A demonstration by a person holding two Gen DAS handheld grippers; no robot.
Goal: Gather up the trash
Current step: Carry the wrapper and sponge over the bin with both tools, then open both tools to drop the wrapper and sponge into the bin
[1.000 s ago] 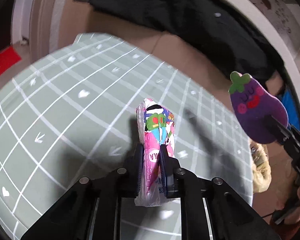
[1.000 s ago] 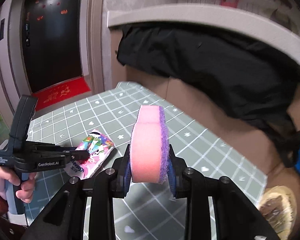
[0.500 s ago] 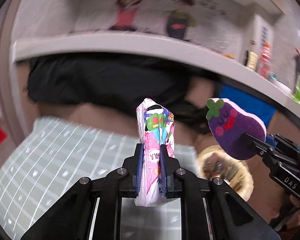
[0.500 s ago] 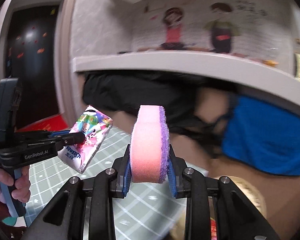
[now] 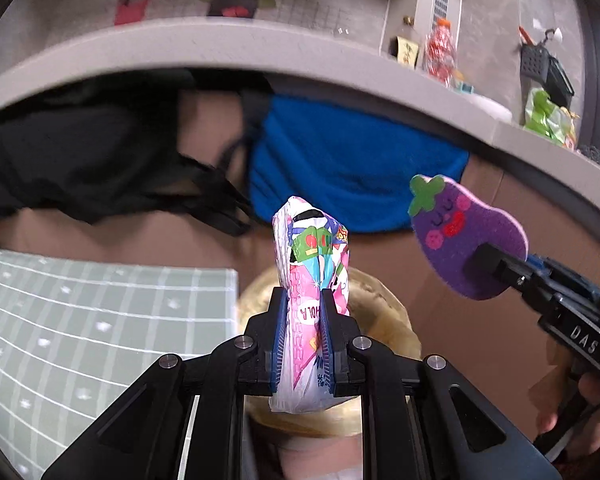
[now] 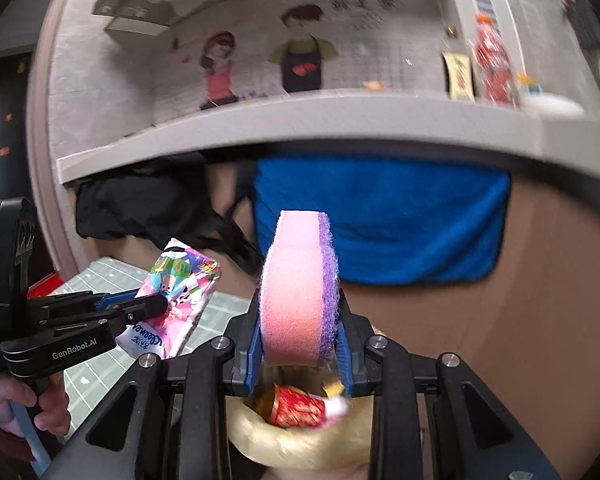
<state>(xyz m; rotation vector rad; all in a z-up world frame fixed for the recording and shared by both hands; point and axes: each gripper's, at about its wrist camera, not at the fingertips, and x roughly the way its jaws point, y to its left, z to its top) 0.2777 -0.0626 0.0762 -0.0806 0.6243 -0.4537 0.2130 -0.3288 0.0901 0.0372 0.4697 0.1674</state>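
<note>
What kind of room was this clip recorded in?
Probably a home kitchen: a grey counter carries a drink bottle, cartoon figures decorate the tiled wall, a blue towel hangs below, and a yellow-lined trash bin stands on the floor.

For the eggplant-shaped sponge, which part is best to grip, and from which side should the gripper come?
Grip the eggplant sponge across its two flat faces at the wide rounded end, coming from that end, as the right gripper does now. The faces are broad and parallel; the green stem end is narrow.
</note>
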